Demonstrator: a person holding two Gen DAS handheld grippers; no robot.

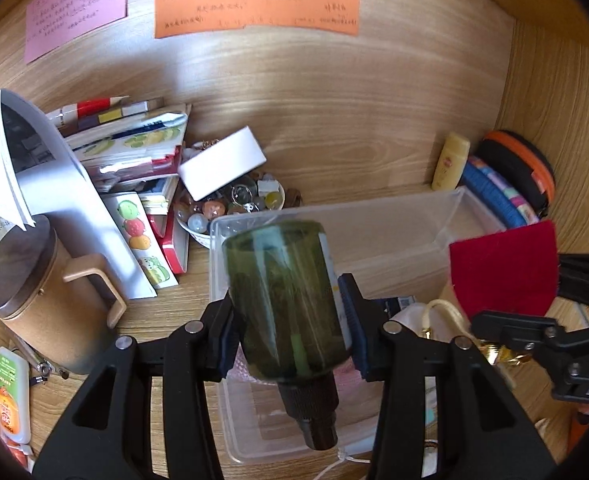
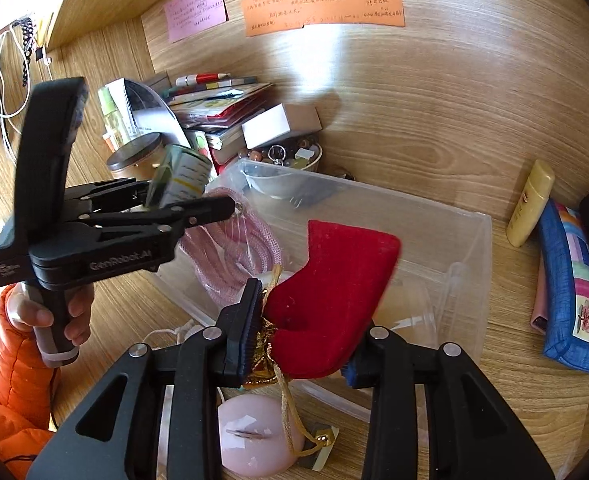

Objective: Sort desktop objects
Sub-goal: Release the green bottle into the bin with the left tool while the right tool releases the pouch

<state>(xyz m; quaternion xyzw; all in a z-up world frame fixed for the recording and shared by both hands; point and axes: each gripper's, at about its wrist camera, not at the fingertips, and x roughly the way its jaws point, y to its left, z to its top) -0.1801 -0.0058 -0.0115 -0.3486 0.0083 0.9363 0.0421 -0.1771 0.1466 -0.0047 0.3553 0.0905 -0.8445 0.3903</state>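
My left gripper (image 1: 290, 316) is shut on a dark green spray bottle (image 1: 286, 300), held above the near left part of a clear plastic bin (image 1: 446, 216). The right wrist view shows the same gripper (image 2: 198, 200) and the bottle (image 2: 182, 176) over the bin's left end (image 2: 466, 264). My right gripper (image 2: 302, 328) is shut on a red velvet pouch (image 2: 334, 292) with a gold drawstring, held over the bin's near edge. The left wrist view has the pouch (image 1: 502, 272) at the right. A pink cord (image 2: 230, 256) lies inside the bin.
A brown lidded mug (image 1: 42, 300), a leaning stack of books (image 1: 134, 152), a white box (image 1: 222, 168) and a bowl of marbles (image 1: 230, 208) crowd the left back. A yellow bottle (image 2: 530, 204) and a patchwork pencil case (image 2: 574, 292) lie at the right. A pink round object (image 2: 254, 436) sits near me.
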